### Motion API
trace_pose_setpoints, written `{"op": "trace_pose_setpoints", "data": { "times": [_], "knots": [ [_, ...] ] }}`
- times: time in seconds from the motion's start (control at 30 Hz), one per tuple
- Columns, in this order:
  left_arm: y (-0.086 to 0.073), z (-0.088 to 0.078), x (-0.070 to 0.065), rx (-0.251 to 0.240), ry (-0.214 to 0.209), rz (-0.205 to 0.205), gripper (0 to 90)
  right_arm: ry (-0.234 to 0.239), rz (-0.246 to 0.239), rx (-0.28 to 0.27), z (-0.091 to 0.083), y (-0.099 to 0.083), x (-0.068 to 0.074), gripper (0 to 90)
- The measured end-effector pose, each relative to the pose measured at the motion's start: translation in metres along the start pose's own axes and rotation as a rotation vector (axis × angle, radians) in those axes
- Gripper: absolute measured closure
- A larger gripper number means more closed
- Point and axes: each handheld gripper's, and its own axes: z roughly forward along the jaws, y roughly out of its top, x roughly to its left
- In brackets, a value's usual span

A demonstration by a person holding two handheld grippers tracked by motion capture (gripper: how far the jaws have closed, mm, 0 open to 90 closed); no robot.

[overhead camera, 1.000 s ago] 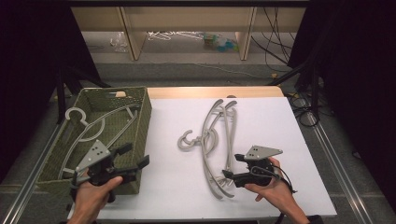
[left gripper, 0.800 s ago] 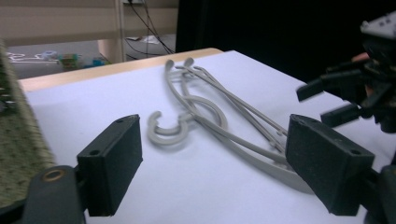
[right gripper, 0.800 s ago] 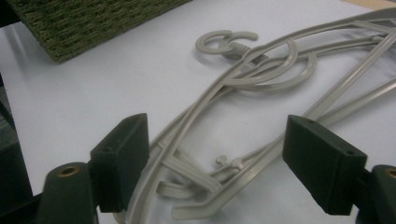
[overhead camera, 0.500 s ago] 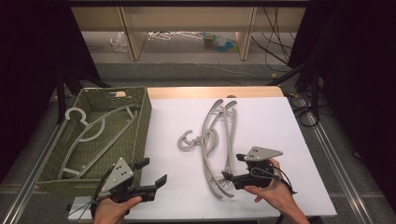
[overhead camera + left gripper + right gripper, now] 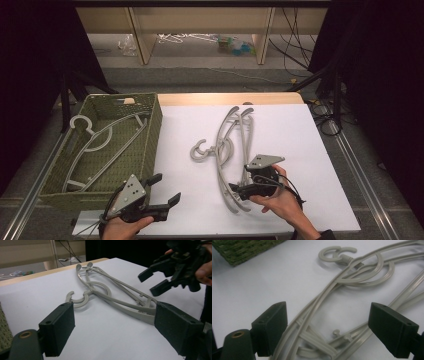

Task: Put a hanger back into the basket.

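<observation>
Several grey plastic hangers point(image 5: 232, 150) lie tangled in the middle of the white table point(image 5: 300, 150); the left gripper view shows the hangers point(image 5: 117, 300) ahead. My left gripper point(image 5: 165, 189) hovers by the table's front edge, beside the basket's near right corner. Its jaws have just been opening and stand open with nothing between them point(image 5: 115, 322). My right gripper point(image 5: 241, 181) hangs over the near end of the hangers point(image 5: 352, 277). It too has just been opening; its pads point(image 5: 272, 325) stand wide of the bars, which they do not touch.
A green woven basket point(image 5: 150, 135) stands at the left with one grey hanger point(image 5: 95, 140) inside. Shelves and cables lie beyond the far edge. In the left gripper view the right gripper point(image 5: 152, 282) shows at top right.
My left hand has come off the basket's near right corner, moving right and down to the table's front edge. The right hand has barely shifted.
</observation>
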Motion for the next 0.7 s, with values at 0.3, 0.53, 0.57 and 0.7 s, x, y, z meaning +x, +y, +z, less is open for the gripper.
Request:
{"op": "trace_pose_setpoints", "data": {
  "times": [0.3, 0.53, 0.57, 0.7],
  "knots": [
    [0.000, 0.000, 0.001, 0.001, -0.003, -0.004, 17.0, -0.004, 0.053, 0.101, 0.036, 0.015, -0.002, 19.8],
    [-0.002, 0.001, 0.001, 0.003, -0.008, -0.025, 17.2, 0.036, 0.074, 0.181, 0.064, 0.025, 0.000, 30.9],
    [-0.001, 0.001, 0.001, 0.002, -0.006, -0.024, 17.2, 0.040, 0.074, 0.203, 0.067, 0.027, 0.000, 31.9],
    [-0.002, 0.001, 0.001, 0.004, -0.011, -0.024, 17.3, 0.034, 0.062, 0.255, 0.077, 0.031, 0.001, 39.2]
  ]
}}
